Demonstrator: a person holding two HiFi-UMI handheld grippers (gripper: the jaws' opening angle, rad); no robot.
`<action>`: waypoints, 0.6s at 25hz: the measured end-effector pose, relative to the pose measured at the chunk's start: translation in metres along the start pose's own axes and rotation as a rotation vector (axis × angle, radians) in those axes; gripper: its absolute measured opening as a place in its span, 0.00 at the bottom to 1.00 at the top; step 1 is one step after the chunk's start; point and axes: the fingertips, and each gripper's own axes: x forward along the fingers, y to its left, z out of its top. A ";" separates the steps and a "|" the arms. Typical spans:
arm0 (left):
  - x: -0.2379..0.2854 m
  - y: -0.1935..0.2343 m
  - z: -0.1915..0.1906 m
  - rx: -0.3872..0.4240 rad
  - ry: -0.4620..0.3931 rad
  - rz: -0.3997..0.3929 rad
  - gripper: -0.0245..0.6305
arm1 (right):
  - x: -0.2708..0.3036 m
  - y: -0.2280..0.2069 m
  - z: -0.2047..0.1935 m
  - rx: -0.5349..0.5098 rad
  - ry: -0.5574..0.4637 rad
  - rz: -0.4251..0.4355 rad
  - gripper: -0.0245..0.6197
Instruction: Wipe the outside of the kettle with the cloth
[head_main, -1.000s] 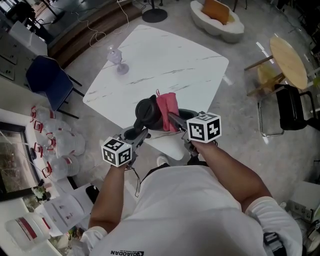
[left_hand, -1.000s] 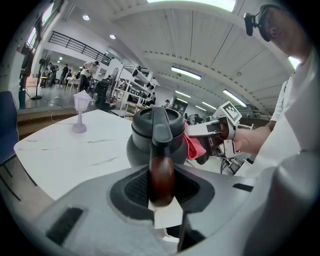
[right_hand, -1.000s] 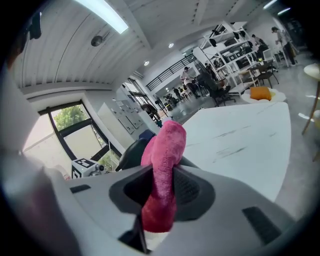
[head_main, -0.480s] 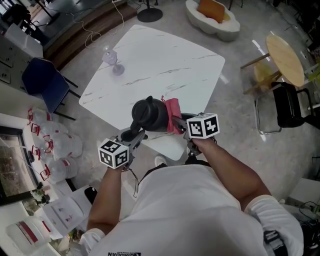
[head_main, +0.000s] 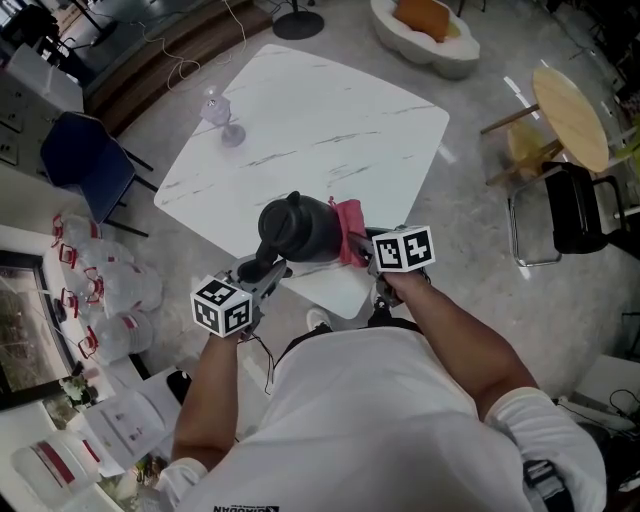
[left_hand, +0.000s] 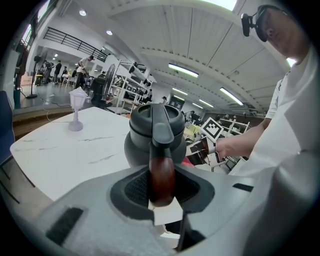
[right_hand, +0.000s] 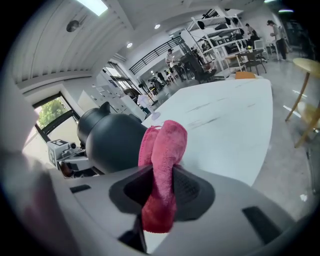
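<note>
With the left gripper (head_main: 267, 271) pinching the kettle (head_main: 300, 230) handle (left_hand: 161, 170), the right gripper (right_hand: 161, 192), clamping the cloth (right_hand: 165, 145), should press it flat along the kettle's side.

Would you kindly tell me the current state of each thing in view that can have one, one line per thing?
kettle: upright, lid on, held by its handle.
cloth: bunched, clamped, lying against the kettle's side.
left gripper: shut on the kettle.
right gripper: shut on the cloth.
stemmed glass: upright on the table, untouched.
</note>
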 end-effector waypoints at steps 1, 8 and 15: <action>0.000 0.000 -0.001 0.002 0.004 0.003 0.19 | 0.001 -0.003 -0.002 0.001 0.005 -0.005 0.20; -0.001 0.002 -0.016 0.074 0.082 0.035 0.18 | 0.010 -0.014 -0.013 0.007 0.037 -0.028 0.20; -0.002 0.005 -0.020 0.109 0.115 0.046 0.18 | 0.018 -0.030 -0.026 0.005 0.096 -0.066 0.20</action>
